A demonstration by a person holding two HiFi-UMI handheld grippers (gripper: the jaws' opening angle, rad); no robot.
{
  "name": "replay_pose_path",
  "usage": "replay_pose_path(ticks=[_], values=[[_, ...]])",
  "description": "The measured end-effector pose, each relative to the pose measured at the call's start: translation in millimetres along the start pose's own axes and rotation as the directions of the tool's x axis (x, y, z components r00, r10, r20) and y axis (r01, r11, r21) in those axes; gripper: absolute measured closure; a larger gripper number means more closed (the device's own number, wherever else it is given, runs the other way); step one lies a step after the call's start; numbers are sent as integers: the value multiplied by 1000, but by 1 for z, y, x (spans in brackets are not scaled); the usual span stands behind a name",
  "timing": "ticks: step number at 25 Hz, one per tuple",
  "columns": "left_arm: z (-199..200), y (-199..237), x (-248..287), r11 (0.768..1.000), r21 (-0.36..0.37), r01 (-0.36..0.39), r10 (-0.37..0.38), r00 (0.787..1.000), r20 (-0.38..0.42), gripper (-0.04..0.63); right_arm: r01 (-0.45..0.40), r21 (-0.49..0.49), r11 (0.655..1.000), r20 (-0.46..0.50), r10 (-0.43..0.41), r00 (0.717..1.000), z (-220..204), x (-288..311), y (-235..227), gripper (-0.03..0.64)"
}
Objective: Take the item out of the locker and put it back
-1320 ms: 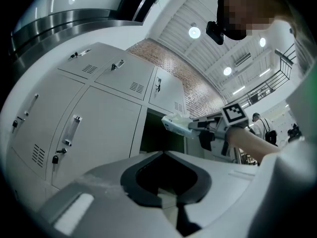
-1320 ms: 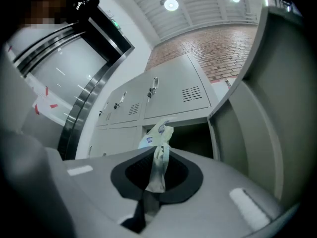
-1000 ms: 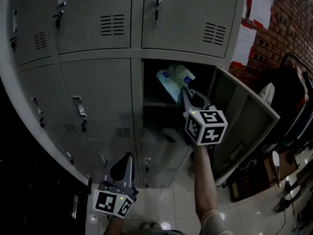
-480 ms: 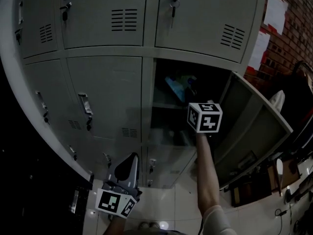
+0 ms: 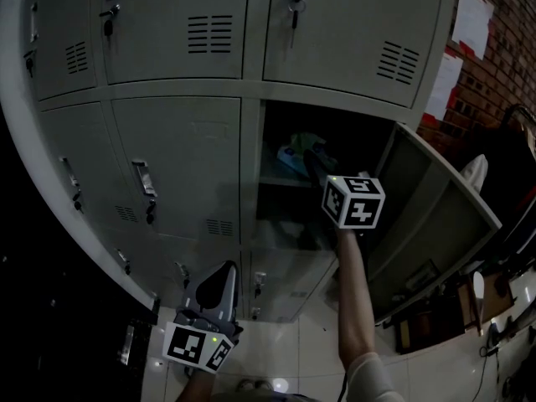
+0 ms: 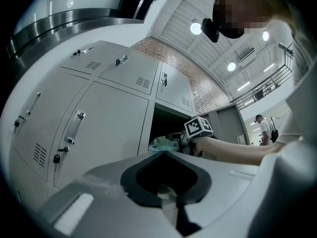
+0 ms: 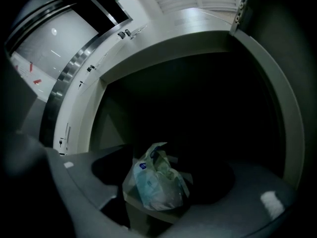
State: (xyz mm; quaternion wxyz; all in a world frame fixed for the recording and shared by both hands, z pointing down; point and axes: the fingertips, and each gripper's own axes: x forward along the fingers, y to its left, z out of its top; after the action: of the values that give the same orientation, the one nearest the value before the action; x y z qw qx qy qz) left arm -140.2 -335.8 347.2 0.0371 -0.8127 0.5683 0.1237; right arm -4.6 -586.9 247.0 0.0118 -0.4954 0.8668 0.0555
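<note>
In the head view a bank of grey lockers [image 5: 176,153] filled the upper and left parts of the frame. One compartment [image 5: 356,136] at the centre stood open, its door [image 5: 435,216] swung out toward the lower right.

The bag [image 5: 295,151], pale blue-green plastic, sat on the shelf [image 5: 280,182] inside that compartment, just left of centre. The right gripper view showed it upright and crumpled, low in the frame against the dark interior.

The right gripper [image 5: 318,166] reached into the opening from below, with its marker cube [image 5: 353,201] just outside and a bare arm [image 5: 356,300] running down to the bottom edge. Its jaws had just been opening and stood wide apart. The bag was between them, but dark gaps showed on both sides of it, so the pads were not pressing on it and the bag was released onto the shelf.

The left gripper [image 5: 218,275] hung at the lower left, in front of the closed lower lockers and well apart from the open compartment. Its own view showed the jaws meeting at their tips around a dark hollow, clenched on nothing.

A brick wall [image 5: 494,57] with white papers [image 5: 473,19] pinned to it filled the upper right corner. Keys [image 5: 293,11] hung in the locks of the top doors.
</note>
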Motion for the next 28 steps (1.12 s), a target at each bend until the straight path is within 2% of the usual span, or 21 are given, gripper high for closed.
replay_pose_path(ticks=[11, 15, 20, 23, 28], values=[[9, -12, -4, 1000, 3, 24, -24, 1000, 17, 592, -23, -11, 1000, 61, 23, 998, 25, -30, 17, 268], [15, -16, -9, 999, 6, 32, -33, 999, 27, 592, -52, -5, 999, 141, 52, 989, 53, -63, 37, 268], [22, -25, -15, 999, 15, 49, -50, 998, 39, 591, -85, 19, 996, 276, 77, 958, 74, -138, 75, 268], [27, -32, -19, 998, 17, 61, -62, 997, 46, 592, -88, 53, 995, 320, 67, 945, 70, -180, 93, 268], [31, -48, -24, 996, 16, 90, -91, 994, 58, 591, -57, 33, 998, 314, 44, 948, 36, -230, 119, 287]])
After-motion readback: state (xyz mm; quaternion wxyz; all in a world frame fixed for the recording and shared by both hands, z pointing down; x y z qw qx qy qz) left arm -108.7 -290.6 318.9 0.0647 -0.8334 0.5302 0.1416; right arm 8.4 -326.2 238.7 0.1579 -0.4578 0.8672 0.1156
